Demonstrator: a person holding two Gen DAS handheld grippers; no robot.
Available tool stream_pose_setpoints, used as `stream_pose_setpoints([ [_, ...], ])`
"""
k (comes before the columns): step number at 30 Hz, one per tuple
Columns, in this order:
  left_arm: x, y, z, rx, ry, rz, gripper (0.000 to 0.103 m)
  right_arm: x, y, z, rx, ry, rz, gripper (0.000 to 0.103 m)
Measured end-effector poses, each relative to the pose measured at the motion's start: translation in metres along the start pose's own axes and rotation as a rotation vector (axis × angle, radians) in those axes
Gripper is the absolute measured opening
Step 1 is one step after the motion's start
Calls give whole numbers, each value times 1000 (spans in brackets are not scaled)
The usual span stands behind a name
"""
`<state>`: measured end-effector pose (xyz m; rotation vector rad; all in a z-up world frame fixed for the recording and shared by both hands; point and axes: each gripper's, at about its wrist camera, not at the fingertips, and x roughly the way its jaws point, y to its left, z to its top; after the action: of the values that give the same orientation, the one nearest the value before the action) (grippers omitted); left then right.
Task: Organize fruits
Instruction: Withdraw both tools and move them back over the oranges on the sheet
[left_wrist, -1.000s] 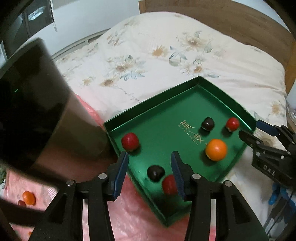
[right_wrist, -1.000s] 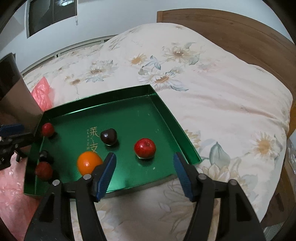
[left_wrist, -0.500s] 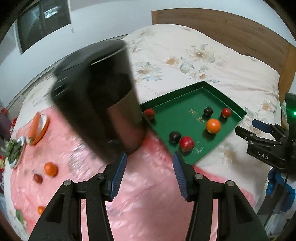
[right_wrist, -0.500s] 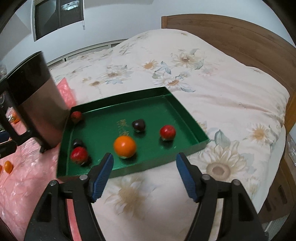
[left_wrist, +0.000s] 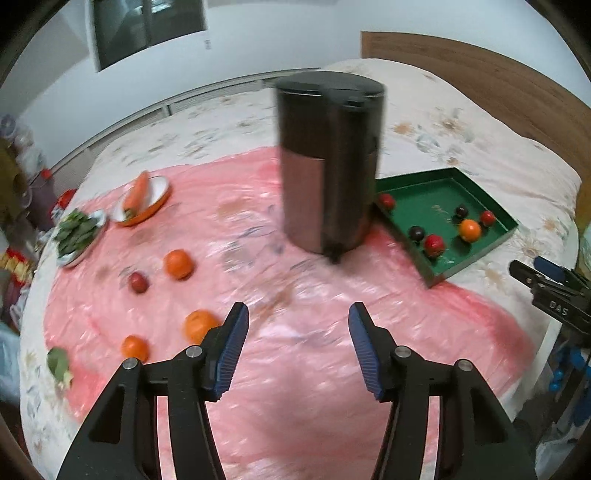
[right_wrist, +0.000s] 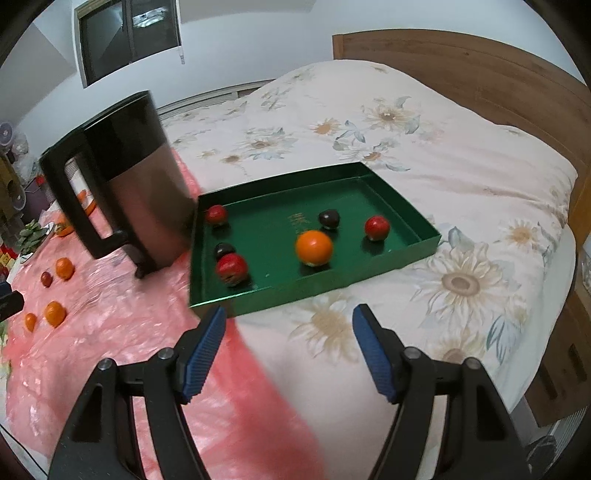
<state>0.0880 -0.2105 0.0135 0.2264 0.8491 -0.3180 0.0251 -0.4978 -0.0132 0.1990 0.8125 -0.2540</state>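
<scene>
Both pairs of tongs hang spread and empty over the bed, which I take to mean nothing has been chosen yet for the next pick. The left tongs (left_wrist: 297, 345) hover above the pink plastic sheet (left_wrist: 295, 295), and the loose fruit lies to their near left: an orange (left_wrist: 199, 325) just beside the left jaw, a smaller orange (left_wrist: 135, 347) further left, and beyond them another orange (left_wrist: 178, 263) next to a small red fruit (left_wrist: 139, 283). The right tongs (right_wrist: 288, 350) sit just short of the green tray's (right_wrist: 399, 258) near rim. The tray already holds six fruits, so it looks like the collecting spot. A dark kettle (right_wrist: 125, 177) stands against the tray's left edge, between it and the scattered fruit.
</scene>
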Motion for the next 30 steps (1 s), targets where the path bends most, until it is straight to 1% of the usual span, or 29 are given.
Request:
stream_pose_setpoints([
  [7, -19, 46, -28, -85, -7, 44, 52, -16, 27, -18, -45, 3, 12, 100],
  [16, -35, 101, -75, -190, 1, 88, 52, -32, 67, -43, -121, 13, 47, 100],
  [22, -46, 124, -99, -230, -4, 115, 52, -42, 96, -55, -178, 18, 76, 100],
  [30, -61, 160, -126, -299, -18, 143, 52, -55, 142, -69, -249, 9, 145, 100],
])
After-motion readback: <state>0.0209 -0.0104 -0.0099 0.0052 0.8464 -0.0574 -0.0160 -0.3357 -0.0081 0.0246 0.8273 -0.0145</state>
